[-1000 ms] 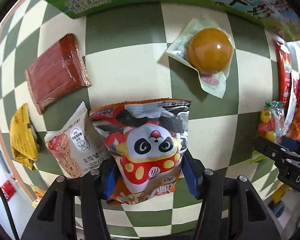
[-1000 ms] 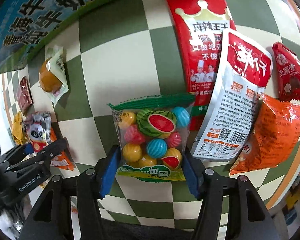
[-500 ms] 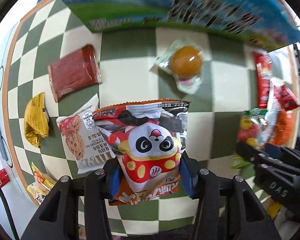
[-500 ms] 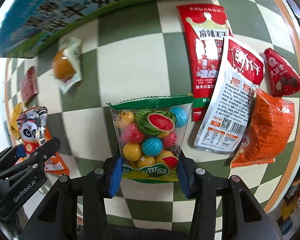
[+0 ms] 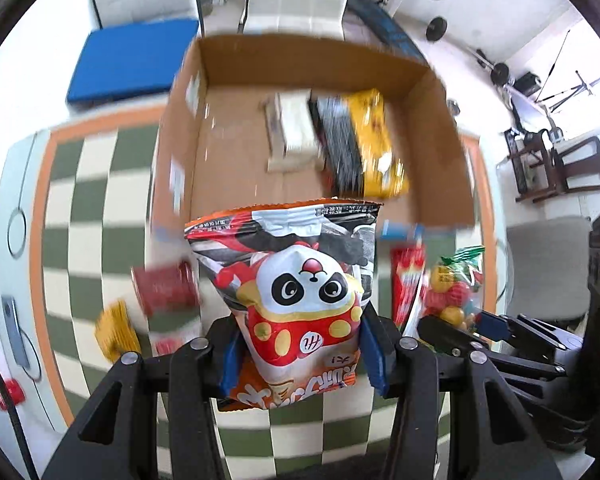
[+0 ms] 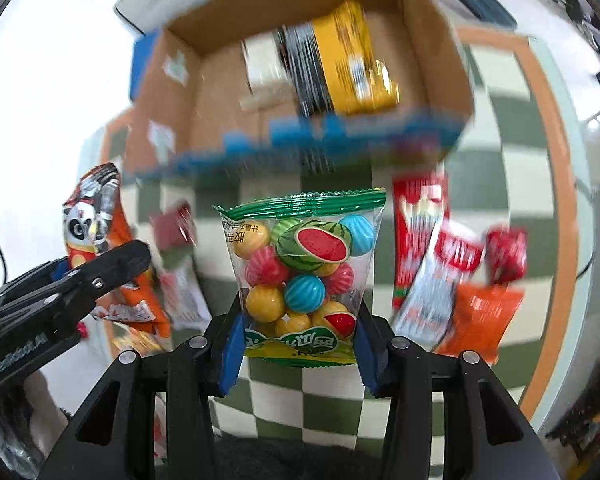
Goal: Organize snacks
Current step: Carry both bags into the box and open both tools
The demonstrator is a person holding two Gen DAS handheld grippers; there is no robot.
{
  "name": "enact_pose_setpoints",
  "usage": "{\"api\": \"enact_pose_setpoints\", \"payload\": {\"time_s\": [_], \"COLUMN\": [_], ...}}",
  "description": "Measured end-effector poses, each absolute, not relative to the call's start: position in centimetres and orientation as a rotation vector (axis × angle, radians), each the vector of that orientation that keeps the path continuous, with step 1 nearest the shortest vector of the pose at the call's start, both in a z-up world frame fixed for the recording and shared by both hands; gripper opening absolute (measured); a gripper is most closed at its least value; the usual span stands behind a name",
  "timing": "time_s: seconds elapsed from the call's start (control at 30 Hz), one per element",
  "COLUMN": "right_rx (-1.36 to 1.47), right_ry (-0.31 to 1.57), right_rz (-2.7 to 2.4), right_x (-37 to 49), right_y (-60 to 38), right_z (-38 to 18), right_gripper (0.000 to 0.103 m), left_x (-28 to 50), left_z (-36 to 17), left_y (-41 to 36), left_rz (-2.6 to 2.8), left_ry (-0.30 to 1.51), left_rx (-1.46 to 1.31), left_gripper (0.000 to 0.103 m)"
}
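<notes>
Both wrist fisheyes look steeply down along their own fingers from well above the checkered table (image 5: 100, 184), the left view taking in the right gripper (image 5: 452, 330) at its right edge, the right view the left gripper (image 6: 112, 258) at its left, and both sharing the open cardboard box (image 6: 432, 52) ahead.

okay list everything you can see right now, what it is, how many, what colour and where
panda snack bag: one, orange and white, in left gripper
gumball candy bag: one, clear with green top, in right gripper
cardboard box: one, brown, open, far side of table
yellow packet: one, inside box
white packet: one, inside box
checkered tablecloth: one, green and cream
other packets on cloth: several, mostly red or orange, blurred
left gripper: black, blue pads, shut
right gripper: black, blue pads, shut
</notes>
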State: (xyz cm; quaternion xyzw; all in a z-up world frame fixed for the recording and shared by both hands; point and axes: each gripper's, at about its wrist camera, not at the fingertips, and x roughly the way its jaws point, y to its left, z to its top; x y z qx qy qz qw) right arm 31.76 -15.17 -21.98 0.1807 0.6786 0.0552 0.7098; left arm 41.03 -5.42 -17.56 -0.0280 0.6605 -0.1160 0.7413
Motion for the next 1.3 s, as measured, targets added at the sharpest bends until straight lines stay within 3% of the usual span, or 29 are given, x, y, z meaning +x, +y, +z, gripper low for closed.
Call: {"api": "enact_pose_setpoints", "payload": {"time_s": [0.23,0.63,1.17,1.2,1.27,1.3], "right_rx": [0.349,0.234,0.205,0.208,0.213,0.215], "right_ry": [1.417,1.494,1.552,1.555,1.554,1.552], "right_rz": [0.073,-0.067,-0.136,-0.138,-0.145,-0.147], "right_x": [41.5,54.7,58.6,58.5,58.6,58.6], "right_y": [-19.5,-23.2,-23.9,-23.9,-23.9,-24.0], "right_z": [-18.3,-23.6,-27.6,-27.6,-27.5,-27.4], "right_gripper": [0.049,0.049,0.052,0.053,0.075,0.081], "left_x": [50.5,61.0,64.7,64.7,64.8,64.8], "left_z": [-17.6,-25.3,-29.9,-29.9,-29.6,-29.5], "left_y": [-6.5,-6.7,-6.5,-6.5,-6.4,-6.4], "left_rz": [-0.226,-0.149,-0.131,-0.136,-0.137,-0.138], "left_ry": [1.435,1.608,1.707,1.709,1.694,1.685], "left_rx": [-0.054,-0.007,-0.025,-0.036,-0.038,-0.034], "left_gripper": [0.046,0.046,0.048,0.05,0.066,0.082]}}
